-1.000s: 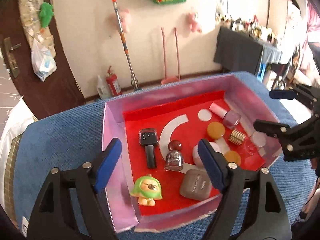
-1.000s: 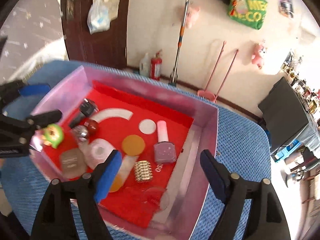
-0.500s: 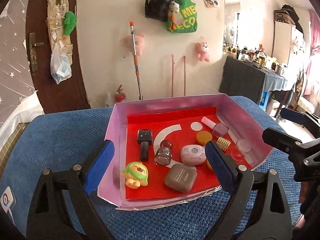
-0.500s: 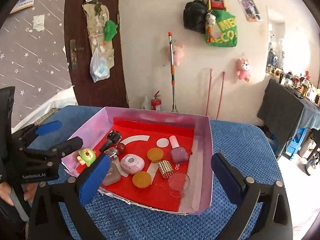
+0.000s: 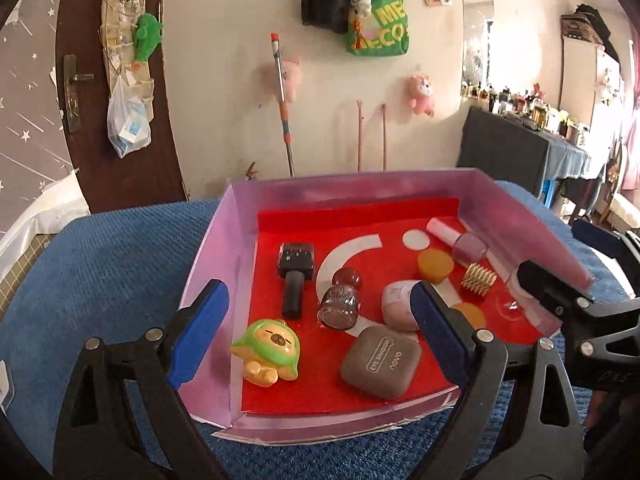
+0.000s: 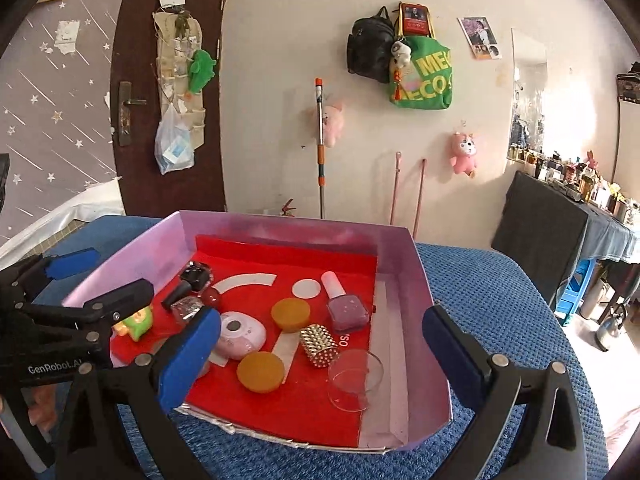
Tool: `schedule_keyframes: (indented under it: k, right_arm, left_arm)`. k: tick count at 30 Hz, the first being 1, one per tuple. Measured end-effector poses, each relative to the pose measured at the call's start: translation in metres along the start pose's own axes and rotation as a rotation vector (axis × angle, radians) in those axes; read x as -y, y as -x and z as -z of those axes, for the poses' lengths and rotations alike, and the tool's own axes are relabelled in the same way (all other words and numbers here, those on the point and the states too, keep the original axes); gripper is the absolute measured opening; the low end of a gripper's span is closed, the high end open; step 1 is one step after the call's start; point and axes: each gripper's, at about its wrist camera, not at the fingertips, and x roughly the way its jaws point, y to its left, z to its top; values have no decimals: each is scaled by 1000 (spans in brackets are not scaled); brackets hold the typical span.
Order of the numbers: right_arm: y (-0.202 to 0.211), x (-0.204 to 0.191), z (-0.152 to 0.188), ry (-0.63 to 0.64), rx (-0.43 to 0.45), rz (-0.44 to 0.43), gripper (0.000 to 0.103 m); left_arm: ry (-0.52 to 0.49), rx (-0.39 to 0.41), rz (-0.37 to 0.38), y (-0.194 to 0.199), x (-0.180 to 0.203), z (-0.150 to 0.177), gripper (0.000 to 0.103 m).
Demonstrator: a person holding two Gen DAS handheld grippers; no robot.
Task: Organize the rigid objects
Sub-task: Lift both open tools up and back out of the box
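Observation:
A pink-walled box (image 5: 208, 280) (image 6: 420, 280) with a red floor holds several small things: a green and yellow toy figure (image 5: 266, 354), a grey eye shadow case (image 5: 380, 362), a black toy microphone (image 5: 295, 276), a glitter bottle with a red cap (image 5: 340, 300), a pink compact (image 6: 240, 334), two orange discs (image 6: 291, 313), a nail polish bottle (image 6: 344, 304), a gold studded cylinder (image 6: 319, 345) and a clear glass dish (image 6: 354, 374). My left gripper (image 5: 316, 332) is open and empty above the box's near left side. My right gripper (image 6: 320, 360) is open and empty above its near right side.
The box stands on a blue textured cloth (image 5: 100, 264) (image 6: 500, 304). Behind stand a dark door (image 6: 132, 92), a mop (image 6: 320, 148) against the wall and a black-draped table with bottles (image 6: 560, 220) at right.
Both grippers have pulled back and tilted up from the box, so more of the room and wall shows. The objects in the box have not moved. Both stay open.

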Motion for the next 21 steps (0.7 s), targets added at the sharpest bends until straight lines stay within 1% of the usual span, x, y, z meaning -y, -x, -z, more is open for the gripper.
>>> schedule_keyframes:
  k: [5,10,14,18,21]
  right_arm:
    - [-11,1,7,6,-27,22,103]
    - [-17,-1,13,13,-55,28,103]
    - [-21,-2,18,5,-79,14,103]
    - [-20,2,19,-9,-73,25,103]
    - [-24,3,19,-16,-93,33,103]
  left_arm:
    - [7,-43,5,-13,0,7,93]
    - [-7,-59,-4,-15,4,12,93]
    - [7,-81,-13,-18,2,15,93]
    - [5,-75,-29,-17,3,18,93]
    - [-3,-72,-26,-16,5,20,93]
